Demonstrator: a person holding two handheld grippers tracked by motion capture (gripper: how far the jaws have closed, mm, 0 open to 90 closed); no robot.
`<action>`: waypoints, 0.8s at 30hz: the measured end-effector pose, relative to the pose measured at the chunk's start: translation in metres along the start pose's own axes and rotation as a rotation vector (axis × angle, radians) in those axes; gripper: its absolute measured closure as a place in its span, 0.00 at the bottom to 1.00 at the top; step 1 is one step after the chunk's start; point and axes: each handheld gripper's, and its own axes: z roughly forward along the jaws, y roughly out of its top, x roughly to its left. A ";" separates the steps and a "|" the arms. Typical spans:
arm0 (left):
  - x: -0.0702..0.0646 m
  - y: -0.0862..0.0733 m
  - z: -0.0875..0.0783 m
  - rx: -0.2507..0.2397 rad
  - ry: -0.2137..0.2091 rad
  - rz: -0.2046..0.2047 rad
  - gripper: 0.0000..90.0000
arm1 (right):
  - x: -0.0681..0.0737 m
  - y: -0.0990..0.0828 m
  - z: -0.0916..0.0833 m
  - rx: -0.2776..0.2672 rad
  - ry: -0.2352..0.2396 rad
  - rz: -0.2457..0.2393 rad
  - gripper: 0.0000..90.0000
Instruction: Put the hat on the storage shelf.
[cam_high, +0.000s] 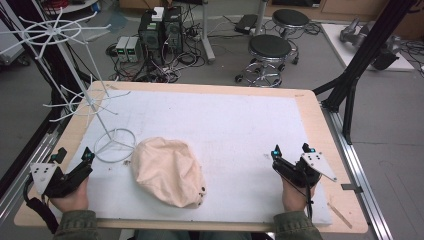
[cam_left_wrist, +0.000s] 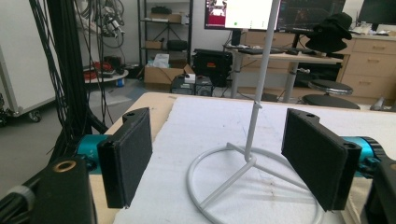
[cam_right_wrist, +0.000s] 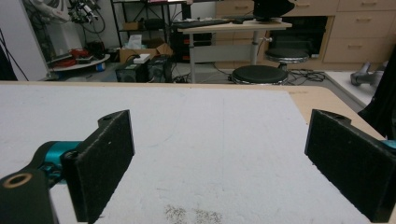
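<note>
- High view: a person is sitting at the near edge of the table (cam_high: 310, 107), which is carrying a white mat (cam_high: 225, 125). A cream fabric hat (cam_high: 167, 171) is lying crumpled on the mat, slightly towards seven o'clock from the mat's middle. The left gripper (cam_high: 74, 159) is resting at about eight o'clock, just beside the mat's corner, its jaws standing wide with nothing between them. The right gripper (cam_high: 291, 150) is sitting at about four o'clock, well apart from the hat, jaws likewise wide and empty. A white wire stand (cam_high: 80, 85) is rising at ten o'clock, its ring base lying just beside the hat's upper left edge.
- Left gripper view: the left gripper (cam_left_wrist: 219, 158) is pointing at the wire stand (cam_left_wrist: 254, 140), whose ring base and pole are showing between the spread black pads (cam_left_wrist: 128, 156), untouched.
- Right gripper view: the right gripper (cam_right_wrist: 224, 163) is looking across the bare white mat (cam_right_wrist: 201, 126) towards twelve o'clock, its pads (cam_right_wrist: 102, 161) standing far apart and gripping nothing.
</note>
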 end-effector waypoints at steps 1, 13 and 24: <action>0.000 0.000 0.000 0.000 -0.001 0.000 0.27 | 0.000 0.000 0.000 0.000 0.000 0.001 0.08; 0.000 0.000 0.000 0.003 -0.005 -0.003 0.27 | -0.002 0.001 0.001 -0.004 0.018 0.007 0.08; 0.000 0.000 0.001 0.001 -0.005 0.001 0.27 | 0.009 0.029 0.002 -0.056 0.185 -0.049 0.08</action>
